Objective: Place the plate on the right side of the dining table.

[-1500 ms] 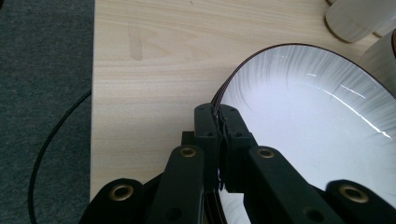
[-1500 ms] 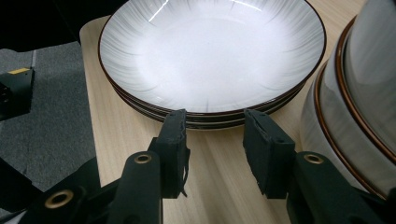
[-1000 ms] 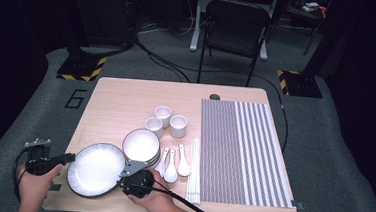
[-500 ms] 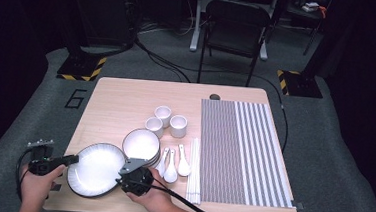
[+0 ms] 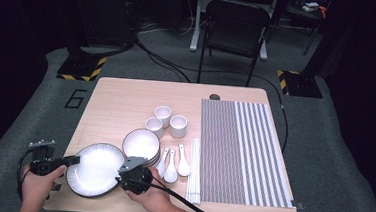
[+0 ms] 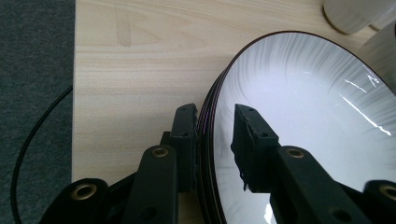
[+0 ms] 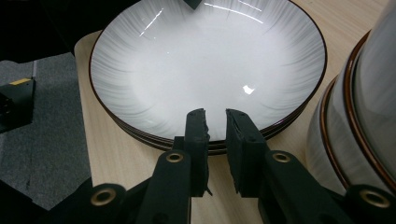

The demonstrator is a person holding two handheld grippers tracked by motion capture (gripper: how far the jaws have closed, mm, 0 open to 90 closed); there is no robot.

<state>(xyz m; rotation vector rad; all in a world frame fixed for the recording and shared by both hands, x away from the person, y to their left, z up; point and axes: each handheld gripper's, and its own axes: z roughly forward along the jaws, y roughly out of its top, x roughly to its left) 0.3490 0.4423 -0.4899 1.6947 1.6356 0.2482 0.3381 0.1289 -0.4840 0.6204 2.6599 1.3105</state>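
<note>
A stack of white plates with dark rims (image 5: 94,169) lies at the table's front left corner. My left gripper (image 5: 74,159) reaches it from the left. Its jaws (image 6: 215,112) straddle the stack's rim (image 6: 303,102), one outside and one over the plate, and have just been opening, with a gap at the inner pad. My right gripper (image 5: 120,176) comes in from the right. Its jaws (image 7: 215,114) hover at the near rim of the plates (image 7: 205,60). They have just been closing to a narrow gap, with nothing pinched between them.
A stack of bowls (image 5: 141,144) stands right beside the plates, close to my right gripper. Behind are three white cups (image 5: 170,122). Spoons (image 5: 172,165), chopsticks (image 5: 195,171) and a striped mat (image 5: 240,150) lie to the right. A chair (image 5: 237,24) stands beyond the table.
</note>
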